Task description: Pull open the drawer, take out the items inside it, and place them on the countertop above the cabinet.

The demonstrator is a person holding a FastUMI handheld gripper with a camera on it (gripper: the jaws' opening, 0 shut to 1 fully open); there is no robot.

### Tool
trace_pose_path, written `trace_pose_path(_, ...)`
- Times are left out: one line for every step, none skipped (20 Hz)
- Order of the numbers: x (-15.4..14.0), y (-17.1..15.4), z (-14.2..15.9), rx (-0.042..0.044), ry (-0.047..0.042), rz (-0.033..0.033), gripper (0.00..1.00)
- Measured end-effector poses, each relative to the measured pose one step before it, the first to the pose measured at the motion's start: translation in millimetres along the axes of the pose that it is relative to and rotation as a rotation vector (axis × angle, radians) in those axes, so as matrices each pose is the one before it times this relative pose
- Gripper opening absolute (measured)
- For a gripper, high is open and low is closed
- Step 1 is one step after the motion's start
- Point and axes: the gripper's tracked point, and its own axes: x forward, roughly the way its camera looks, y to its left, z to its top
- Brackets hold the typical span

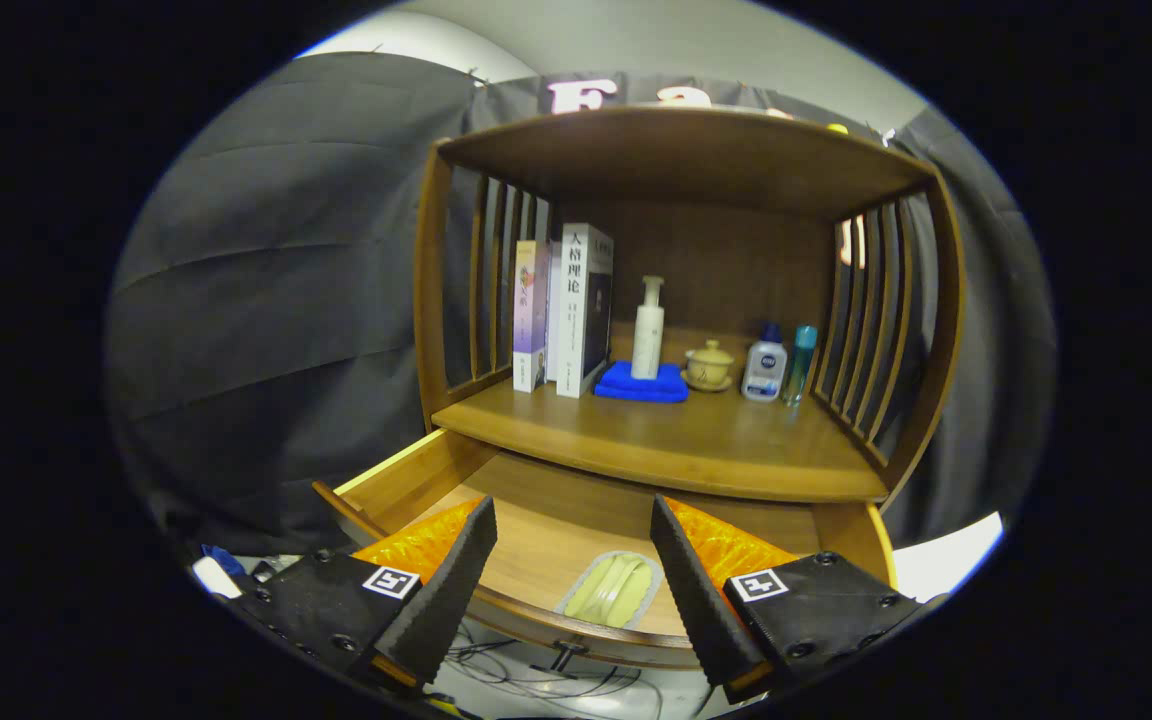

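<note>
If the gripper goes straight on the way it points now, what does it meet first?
Probably the pale packet lying in the open drawer, between the open gripper's fingers. Depth is unclear; aimed higher, it would reach the countertop's front edge.

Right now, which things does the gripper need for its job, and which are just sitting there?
For the job:
- open wooden drawer
- pale green oval packet lying in it, between the fingers
- wooden countertop above
- hand-held gripper, open, holding nothing

Just sitting there:
- upright books
- white pump bottle on folded blue cloth
- small yellow lidded pot
- white bottle with blue cap
- slim teal bottle
</note>
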Motion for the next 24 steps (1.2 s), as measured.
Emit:
trace_pose_path(8.12,-5.04,-0.52,0.02721,0.03820,0.00051,0.97)
trace_pose_path(8.43,-4.79,-3.43,0.02802,0.04608,-0.00556,0.97)
trace_pose_path(7.48,-2.57,-4.17,0.02744,0.05396,0.00671,0.97)
trace_pose_path(9.20,-0.59,-5.24,0.02708,0.04431,0.01059,0.97)
trace_pose_path(7.23,-4.54,-5.17,0.01523,0.04056,-0.00248,0.95)
trace_pose_path(6.27,-4.49,-4.94,0.00660,0.03225,-0.00778,0.93)
trace_pose_path(5.45,-2.99,-6.95,0.00505,0.03927,-0.00201,0.93)
trace_pose_path(5.93,0.33,-6.92,0.01971,0.03337,0.00686,0.93)
trace_pose_path(5.32,-0.12,-6.01,0.02177,0.03321,0.00678,0.93)
trace_pose_path(5.28,0.76,-5.25,0.02278,0.02852,0.01051,0.94)
trace_pose_path(4.81,0.17,-5.22,0.01508,0.03362,0.00623,0.94)
trace_pose_path(6.15,-1.01,-5.54,0.00802,0.02887,-0.00291,0.93)
trace_pose_path(5.04,-0.63,-2.94,0.00244,0.02776,-0.00013,0.93)
trace_pose_path(3.60,-0.35,-3.15,0.00742,0.01805,-0.00056,0.93)
trace_pose_path(3.69,0.98,-2.19,-0.00554,0.02041,0.00521,0.93)
trace_pose_path(3.77,-3.76,-4.77,-0.00966,0.02720,-0.01022,0.93)
trace_pose_path(2.81,-5.51,-3.96,-0.00960,0.02126,-0.01538,0.87)
trace_pose_path(3.25,-0.81,-5.55,0.00028,0.02153,-0.00157,0.82)
trace_pose_path(3.46,-2.83,-4.42,0.00594,0.01212,-0.00618,0.77)
trace_pose_path(3.83,-1.79,-1.90,0.00689,0.00837,-0.00627,0.72)
trace_pose_path(2.45,-1.46,-3.01,0.00962,0.00970,-0.00182,0.64)
trace_pose_path(3.01,-0.61,-3.85,0.01051,0.00812,0.00044,0.56)
trace_pose_path(1.21,-0.55,-1.24,0.00980,0.00533,0.00221,0.49)
trace_pose_path(2.40,-0.38,-2.65,0.00423,0.00642,0.00104,0.41)
